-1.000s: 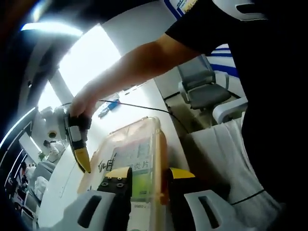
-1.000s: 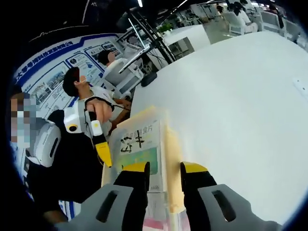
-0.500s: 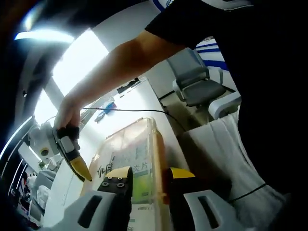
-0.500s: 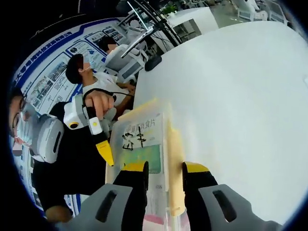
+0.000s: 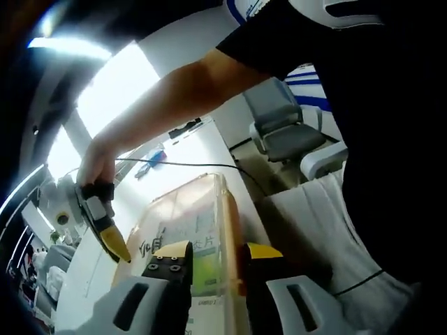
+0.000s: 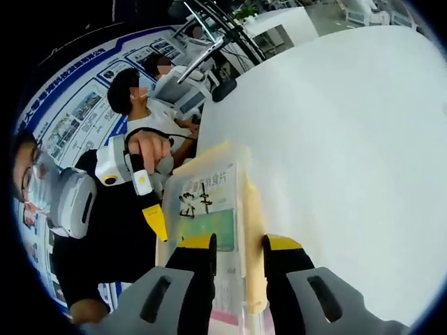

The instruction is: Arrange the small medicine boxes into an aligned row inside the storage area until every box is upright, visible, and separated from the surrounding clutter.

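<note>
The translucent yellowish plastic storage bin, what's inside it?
Inside the translucent yellowish plastic storage bin stands a white-and-green medicine box with black handwriting on its face. Whatever lies behind or below that box is hidden by it, by the bin's cloudy walls and by the jaws.

Blown-out glare from ceiling lights washes the left gripper view; fisheye bending and soft blur mark both views' edges.

White table, translucent storage bin resting on it, black cable
</note>
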### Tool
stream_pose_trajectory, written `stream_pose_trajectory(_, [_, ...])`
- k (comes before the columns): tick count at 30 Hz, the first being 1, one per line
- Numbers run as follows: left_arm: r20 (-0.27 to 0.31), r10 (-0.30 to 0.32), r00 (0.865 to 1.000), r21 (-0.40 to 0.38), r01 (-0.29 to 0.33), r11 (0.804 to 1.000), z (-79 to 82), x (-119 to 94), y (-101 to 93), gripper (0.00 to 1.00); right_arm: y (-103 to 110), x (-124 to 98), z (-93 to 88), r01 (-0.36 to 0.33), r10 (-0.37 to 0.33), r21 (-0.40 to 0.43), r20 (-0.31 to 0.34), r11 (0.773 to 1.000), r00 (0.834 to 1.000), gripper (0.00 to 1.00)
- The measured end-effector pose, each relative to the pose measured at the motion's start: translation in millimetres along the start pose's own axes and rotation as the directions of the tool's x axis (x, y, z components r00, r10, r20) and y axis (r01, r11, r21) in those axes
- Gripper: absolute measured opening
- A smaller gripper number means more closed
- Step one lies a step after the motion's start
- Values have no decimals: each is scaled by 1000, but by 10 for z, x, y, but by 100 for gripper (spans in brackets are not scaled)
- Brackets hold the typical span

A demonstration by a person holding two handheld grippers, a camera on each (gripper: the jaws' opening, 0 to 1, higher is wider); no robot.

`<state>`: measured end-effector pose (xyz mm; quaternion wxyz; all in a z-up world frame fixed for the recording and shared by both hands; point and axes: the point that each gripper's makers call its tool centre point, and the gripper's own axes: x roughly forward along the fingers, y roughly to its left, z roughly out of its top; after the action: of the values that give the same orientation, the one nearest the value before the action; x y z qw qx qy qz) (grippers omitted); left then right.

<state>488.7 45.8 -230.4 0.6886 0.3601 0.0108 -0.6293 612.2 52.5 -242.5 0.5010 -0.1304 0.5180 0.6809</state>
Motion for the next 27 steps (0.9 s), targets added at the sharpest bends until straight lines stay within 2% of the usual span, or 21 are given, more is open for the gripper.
stream_pose_trajectory(5, [-8, -1, 1000, 5, 1, 1000, 0, 3, 1, 26, 8, 3, -1, -3, 3, -5, 21, 1000, 1000, 24])
stream_pose_trajectory(12, [6, -3, 1000, -15, 3, 1000, 3, 2, -1, 27, 14, 3, -10, -17, 17, -8, 83, 1000, 996, 25])
stream_pose_trajectory(20, [0, -10, 1000, -12, 10, 1000, -2, 4, 3, 27, 1, 17, 7, 0, 1, -9, 101, 1000, 995, 26])
stream_pose_trajectory(22, [-3, -13, 1000, -15, 13, 1000, 2, 3, 4, 27, -9, 17, 9, -8, 6, 16, 127, 1000, 992, 26])
stream_pose_trajectory(27, [-5, -10, 1000, -4, 10, 1000, 8, 0, 1, 28, -1, 21, 10, -14, 11, 14, 173, 1000, 985, 27])
